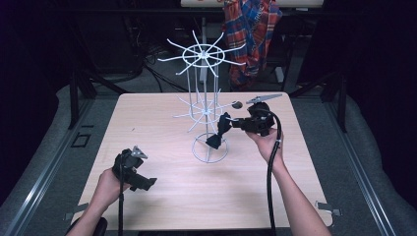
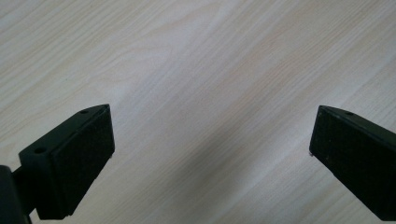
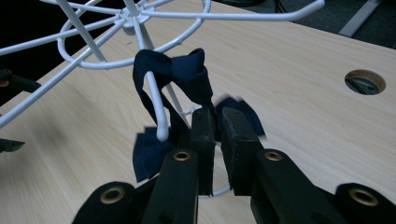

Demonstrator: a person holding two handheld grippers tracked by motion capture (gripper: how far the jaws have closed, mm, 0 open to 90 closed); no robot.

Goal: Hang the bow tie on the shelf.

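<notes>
Light wood table (image 1: 162,196), dark room behind. I see the white wire rack (image 1: 206,105) mid-table. My right gripper (image 3: 217,140) pinches a dark blue bow tie (image 3: 187,74) whose band loops over a lower rack prong. My left gripper (image 2: 210,140), near left, gapes wide over bare wood.

The white wire rack (image 1: 205,105) stands at the centre of the bench (image 1: 162,196), its spokes fanning out at two heights and barring passage through the middle and upper centre of the high view. A dark cloth (image 1: 220,132) hangs on a lower spoke at the rack's right. Bare bench lies open across the lower frame and down the left side.
</notes>
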